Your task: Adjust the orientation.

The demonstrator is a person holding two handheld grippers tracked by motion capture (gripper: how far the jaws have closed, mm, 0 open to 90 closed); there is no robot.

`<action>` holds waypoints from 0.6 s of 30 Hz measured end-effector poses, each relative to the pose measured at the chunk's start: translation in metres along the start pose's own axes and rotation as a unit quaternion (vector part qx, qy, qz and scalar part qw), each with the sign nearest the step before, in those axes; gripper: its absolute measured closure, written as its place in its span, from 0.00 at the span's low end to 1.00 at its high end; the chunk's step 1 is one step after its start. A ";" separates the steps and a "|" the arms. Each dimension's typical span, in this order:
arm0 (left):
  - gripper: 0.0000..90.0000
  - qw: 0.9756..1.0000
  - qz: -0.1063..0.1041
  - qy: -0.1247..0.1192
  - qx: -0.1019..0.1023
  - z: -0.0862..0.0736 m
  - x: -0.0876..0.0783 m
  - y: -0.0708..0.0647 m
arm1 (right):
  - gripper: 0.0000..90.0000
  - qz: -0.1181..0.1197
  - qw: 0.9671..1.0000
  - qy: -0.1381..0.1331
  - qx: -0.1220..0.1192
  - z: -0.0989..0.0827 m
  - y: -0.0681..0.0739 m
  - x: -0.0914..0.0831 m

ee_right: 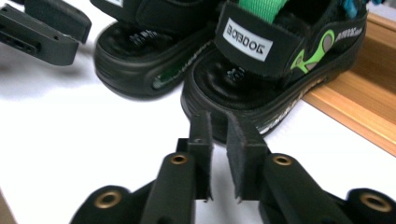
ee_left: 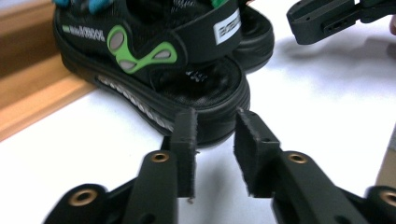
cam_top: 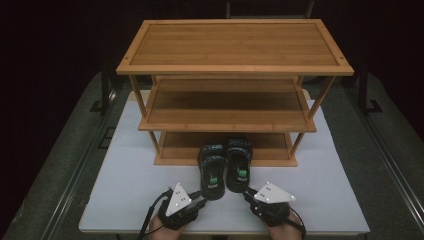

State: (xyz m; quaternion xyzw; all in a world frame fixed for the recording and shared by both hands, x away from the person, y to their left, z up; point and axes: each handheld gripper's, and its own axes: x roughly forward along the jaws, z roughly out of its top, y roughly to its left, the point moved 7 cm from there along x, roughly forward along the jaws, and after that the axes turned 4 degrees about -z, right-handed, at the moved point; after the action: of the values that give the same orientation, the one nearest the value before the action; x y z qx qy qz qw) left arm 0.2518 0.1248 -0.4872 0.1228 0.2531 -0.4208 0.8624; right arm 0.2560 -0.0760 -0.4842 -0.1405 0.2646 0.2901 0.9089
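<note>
The high view was dim, its surroundings falling to black, and soft in detail; light from above fell on the white rectangular tabletop [cam_top: 130,190] and the three-tier bamboo shelf rack [cam_top: 235,45], whose lower tiers sat in shadow. Both gripper views were brighter, the white surface nearly washed out with glare. The nearest black jaw bases and the far edges blurred; faint grey shadows lay under the black-and-green strapped sandals [ee_left: 163,60].
</note>
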 end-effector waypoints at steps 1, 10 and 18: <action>0.69 1.000 0.002 0.003 0.000 0.000 0.001 0.000 | 0.91 0.002 1.000 0.004 0.001 0.000 0.000 0.001; 0.60 0.999 0.015 0.035 -0.008 -0.001 0.009 0.004 | 0.81 -0.001 1.000 0.021 -0.001 -0.001 0.001 0.009; 0.65 0.999 0.011 0.047 0.007 0.004 0.010 0.003 | 0.66 -0.014 1.000 0.028 0.006 -0.001 -0.002 0.011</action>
State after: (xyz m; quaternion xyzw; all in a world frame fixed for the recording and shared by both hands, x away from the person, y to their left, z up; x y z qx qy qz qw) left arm 0.2610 0.1181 -0.4892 0.1513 0.2890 -0.4068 0.8533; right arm 0.2643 -0.0728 -0.4916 -0.1467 0.2894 0.2719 0.9060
